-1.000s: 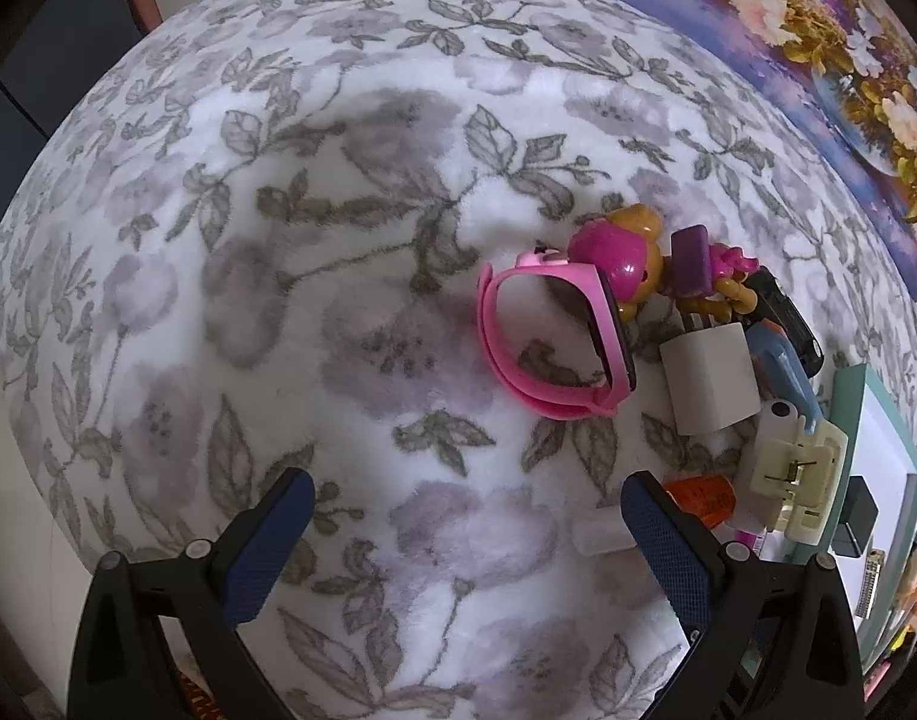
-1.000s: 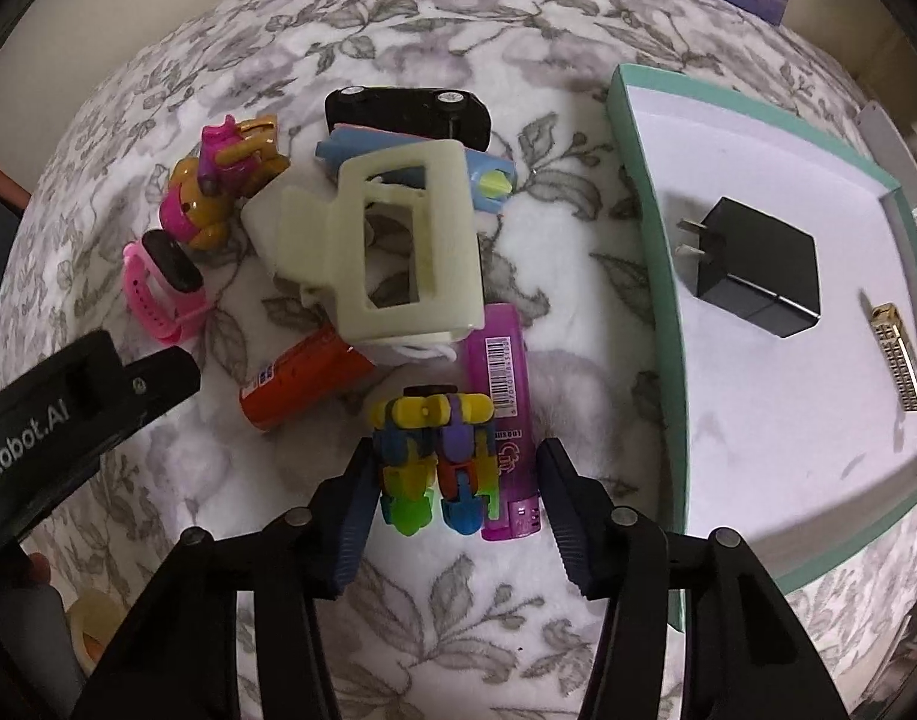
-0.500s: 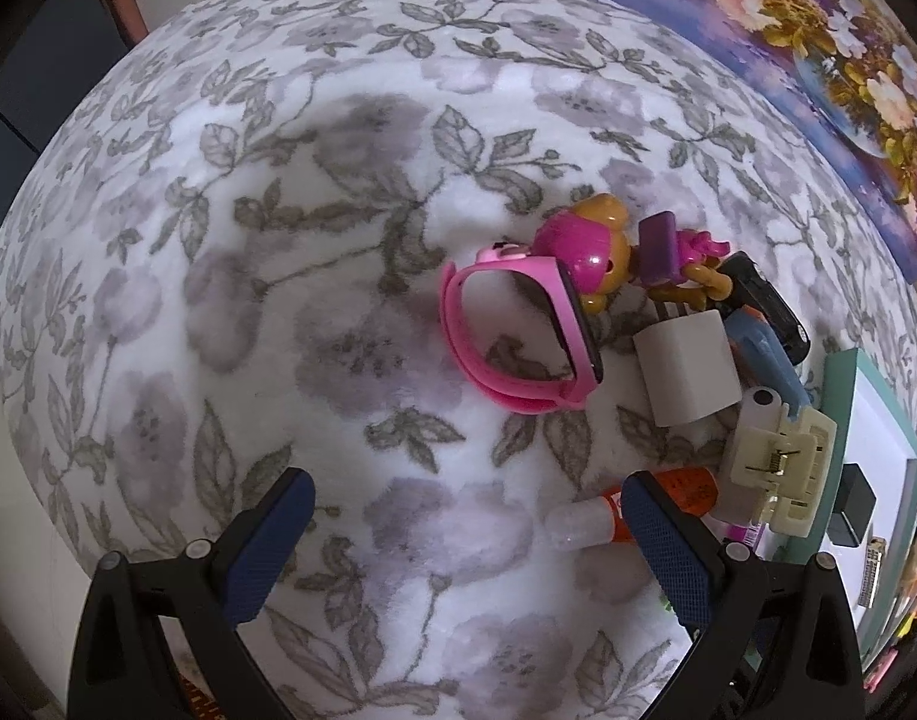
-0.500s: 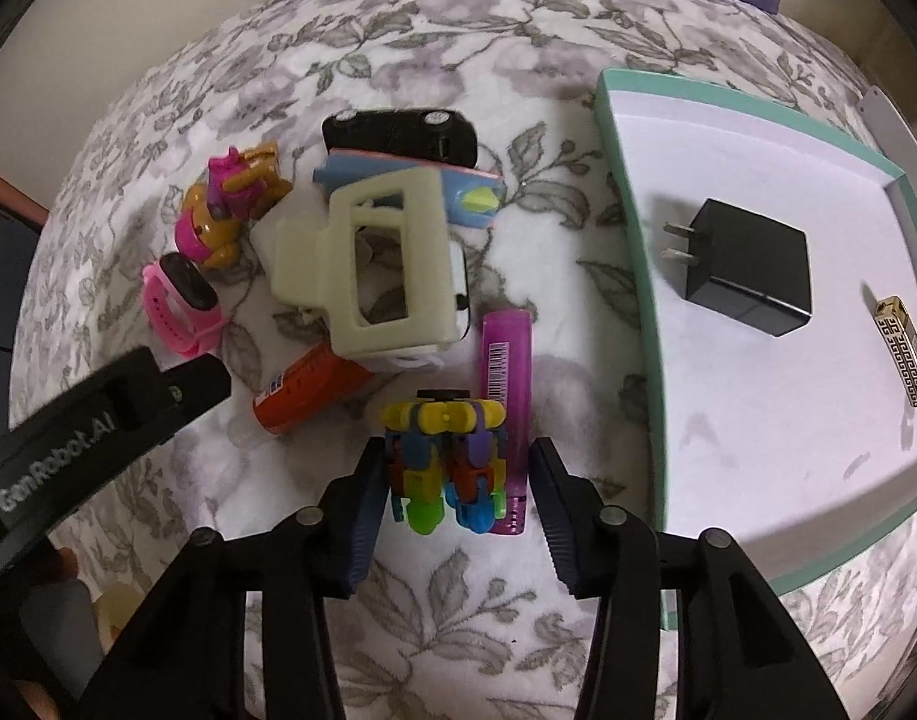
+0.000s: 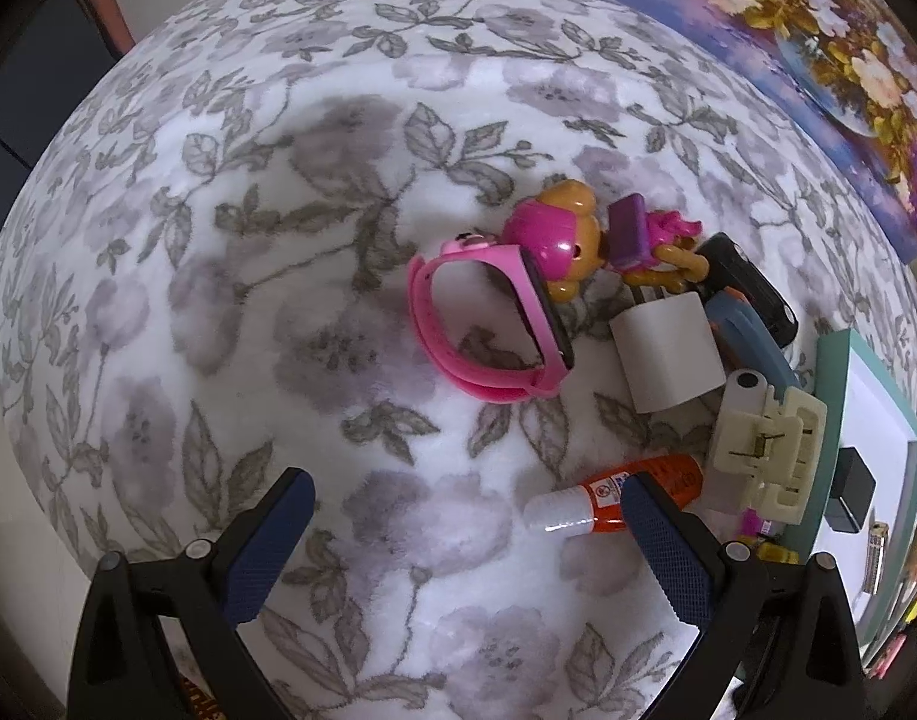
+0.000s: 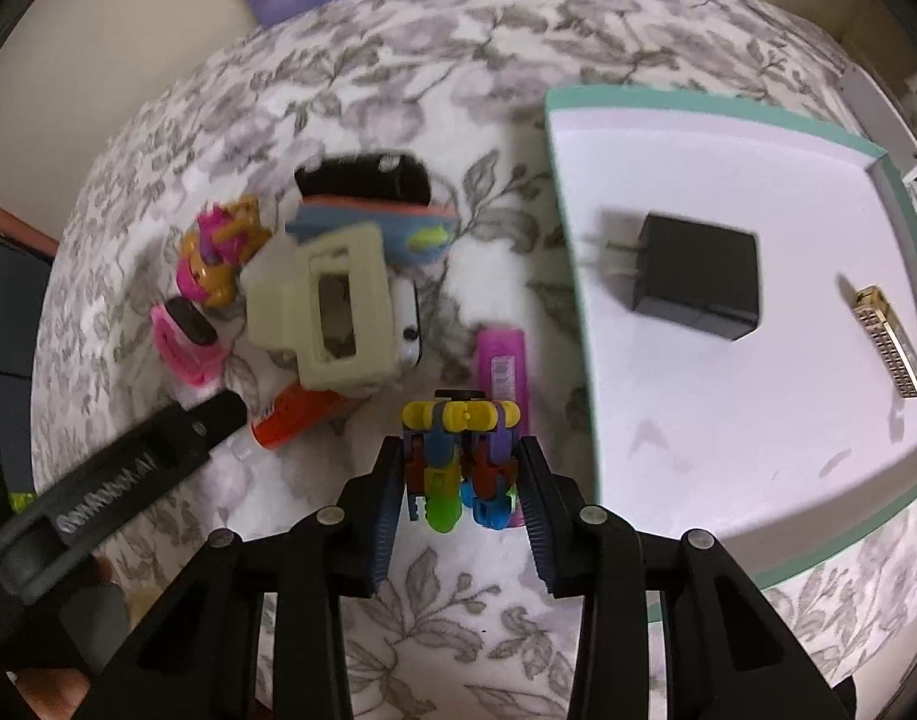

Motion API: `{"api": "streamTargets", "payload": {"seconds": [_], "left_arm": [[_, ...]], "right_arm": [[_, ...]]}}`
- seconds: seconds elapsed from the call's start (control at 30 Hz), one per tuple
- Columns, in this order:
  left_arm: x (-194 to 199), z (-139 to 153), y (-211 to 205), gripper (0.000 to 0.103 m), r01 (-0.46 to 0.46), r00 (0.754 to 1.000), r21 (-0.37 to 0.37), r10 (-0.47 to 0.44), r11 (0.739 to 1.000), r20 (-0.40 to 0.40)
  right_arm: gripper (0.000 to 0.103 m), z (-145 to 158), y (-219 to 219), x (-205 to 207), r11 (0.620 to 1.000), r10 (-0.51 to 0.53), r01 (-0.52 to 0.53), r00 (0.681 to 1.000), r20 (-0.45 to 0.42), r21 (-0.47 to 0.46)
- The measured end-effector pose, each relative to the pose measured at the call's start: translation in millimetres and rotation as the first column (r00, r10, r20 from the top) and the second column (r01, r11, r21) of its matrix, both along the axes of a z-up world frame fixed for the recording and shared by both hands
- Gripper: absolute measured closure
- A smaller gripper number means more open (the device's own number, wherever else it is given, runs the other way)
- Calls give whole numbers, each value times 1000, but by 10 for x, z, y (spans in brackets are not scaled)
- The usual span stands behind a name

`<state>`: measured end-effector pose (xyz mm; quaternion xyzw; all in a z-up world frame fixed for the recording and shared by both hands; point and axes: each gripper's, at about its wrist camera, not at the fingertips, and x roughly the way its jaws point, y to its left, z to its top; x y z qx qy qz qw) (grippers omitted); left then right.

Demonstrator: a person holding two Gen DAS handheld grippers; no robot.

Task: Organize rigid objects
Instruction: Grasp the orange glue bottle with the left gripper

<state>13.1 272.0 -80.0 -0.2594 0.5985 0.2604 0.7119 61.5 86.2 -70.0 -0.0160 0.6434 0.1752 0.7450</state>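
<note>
Your right gripper (image 6: 458,468) has both pads against the sides of the multicoloured linked-block toy (image 6: 458,456), clamped on it above the grey floral blanket (image 6: 398,618). Just past it lies the flat purple barcode stick (image 6: 503,363), and to its left the orange-and-white glue tube (image 6: 284,426). Your left gripper (image 5: 467,534) hangs spread wide over bare blanket, nothing between the blue pads; its right finger (image 5: 668,552) overlaps the glue tube's end in view. Further out: cream plastic clip (image 6: 332,306), white cube charger (image 5: 668,354), pink wristband watch (image 5: 488,324), pink-and-tan toy figure (image 5: 554,240), blue-and-orange flat piece (image 6: 380,228), black oblong gadget (image 6: 362,180). To your right, the teal-rimmed white tray (image 6: 569,228) holds a black plug adapter (image 6: 698,282) and a gold-edged comb-like bar (image 6: 887,342), well apart.
</note>
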Motion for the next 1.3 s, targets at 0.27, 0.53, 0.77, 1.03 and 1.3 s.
{"api": "streamTargets", "payload": {"seconds": [0.27, 0.53, 0.77, 1.03, 1.3], "left_arm": [[140, 32, -237, 6, 93, 996, 1, -93, 996, -4], [328, 19, -574, 12, 186, 982, -27, -186, 982, -11], [515, -34, -737, 13, 172, 985, -41, -170, 984, 35], [646, -101, -682, 13, 142, 989, -33, -140, 989, 39], [495, -161, -651, 13, 117, 993, -105, -117, 988, 3]], "right_arm": [[64, 109, -255, 136, 996, -85, 85, 996, -4, 27], [64, 181, -431, 185, 991, -128, 128, 992, 2, 41], [64, 196, -448, 183, 991, -125, 125, 992, 4, 44], [64, 201, -447, 184, 991, -123, 123, 992, 1, 46], [64, 189, -450, 186, 991, -127, 127, 992, -4, 44]]}}
